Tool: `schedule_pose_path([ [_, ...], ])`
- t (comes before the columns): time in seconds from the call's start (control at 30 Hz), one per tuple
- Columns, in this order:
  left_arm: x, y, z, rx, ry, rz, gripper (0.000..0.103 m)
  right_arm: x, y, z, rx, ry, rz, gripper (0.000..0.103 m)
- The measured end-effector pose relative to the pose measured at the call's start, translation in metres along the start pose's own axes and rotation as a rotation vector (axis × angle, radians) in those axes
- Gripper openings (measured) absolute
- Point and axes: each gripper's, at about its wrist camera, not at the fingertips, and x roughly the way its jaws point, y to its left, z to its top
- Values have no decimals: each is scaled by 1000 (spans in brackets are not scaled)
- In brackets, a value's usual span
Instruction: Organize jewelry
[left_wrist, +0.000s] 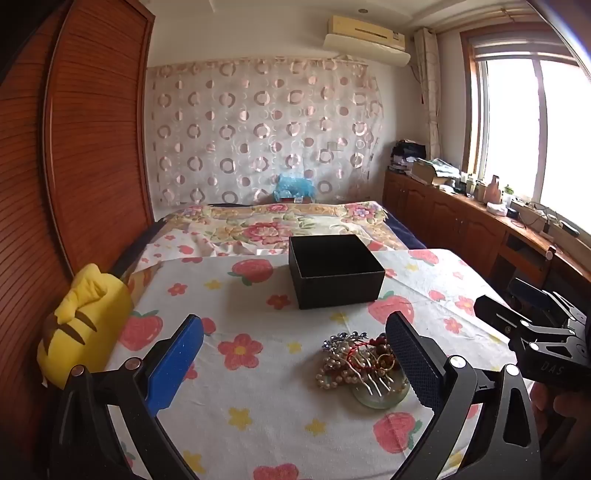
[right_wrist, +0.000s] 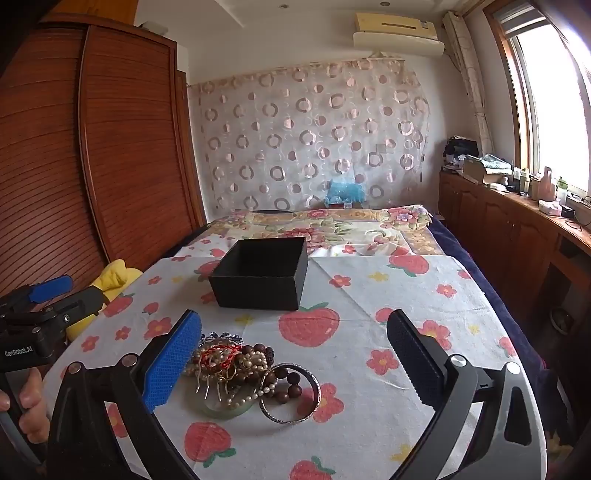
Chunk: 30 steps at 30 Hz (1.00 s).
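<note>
Both grippers spread wide and empty over the jewelry heap

The left gripper (left_wrist: 295, 360) and right gripper (right_wrist: 295, 360) hover apart from the tangled pile of jewelry (right_wrist: 243, 373) — pearls, wooden beads, bangles, comb — on the strawberry-print table (right_wrist: 369, 424); beyond sits an open black box (right_wrist: 264, 273).

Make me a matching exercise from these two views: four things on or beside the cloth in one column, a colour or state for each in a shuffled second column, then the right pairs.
Things
1. box
2. plush toy
3. bangle
4. jewelry pile

Descriptions
A. yellow, at the cloth's left edge
B. silver ring lying flat, at the pile's right side
C. black, open-topped, nothing visible inside
D. tangled pearls, brown beads and a comb, heaped together

Pairs: 1-C, 2-A, 3-B, 4-D
</note>
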Motion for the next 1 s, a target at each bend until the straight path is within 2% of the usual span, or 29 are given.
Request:
schedule_pose_path([
  [1.0,0,0,0,3,-1,3,95,-1,0,0,8,-10,5,101],
])
